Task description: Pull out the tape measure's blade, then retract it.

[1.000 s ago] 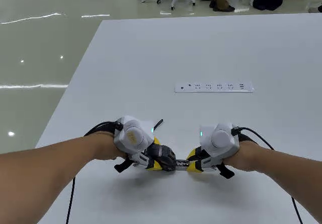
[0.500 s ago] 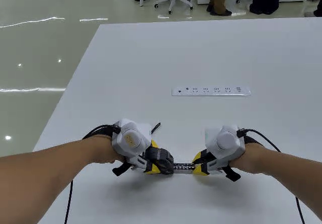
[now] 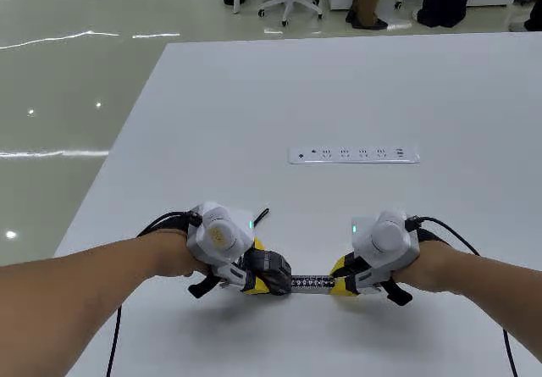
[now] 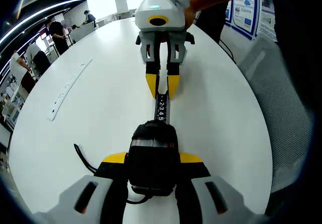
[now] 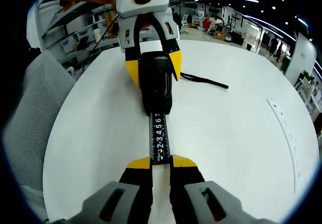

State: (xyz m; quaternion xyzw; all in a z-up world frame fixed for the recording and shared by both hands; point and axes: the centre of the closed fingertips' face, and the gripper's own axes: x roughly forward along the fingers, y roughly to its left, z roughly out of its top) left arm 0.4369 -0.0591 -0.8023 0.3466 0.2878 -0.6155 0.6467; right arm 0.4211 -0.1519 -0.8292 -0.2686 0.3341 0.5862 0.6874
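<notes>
- Item: tape measure case [image 4: 152, 156], black, low over the near edge of the white counter [image 3: 339, 80], in front of the person.
- Left tongs [image 4: 153, 158]: closed narrow around the case, one yellow tip on each side.
- Right tongs [image 5: 160, 162]: pinched tight on the free end of the blade [image 5: 158, 138], facing the left tongs and near them.
- Blade: out of the case by a short length, straight and level between the two tongs. The right gripper view shows numerals up to about 7.
- Step in hand (judged): the pull-out, at an early stage. Retraction is not yet begun.
- Next move (judged): draw the right tongs away from the case in line with the blade while the left tongs hold the case steady. For the return, guide the blade end back toward the case rather than let it snap.
- Hidden: the blade's end hook, covered by the right tongs.
- Hard to make out: any lock or brake button on the case, and whether the case touches the counter.
- Also present: a power strip [image 3: 353, 154] well beyond the work, and a black strap [image 5: 204, 80] lying beside the case.
</notes>
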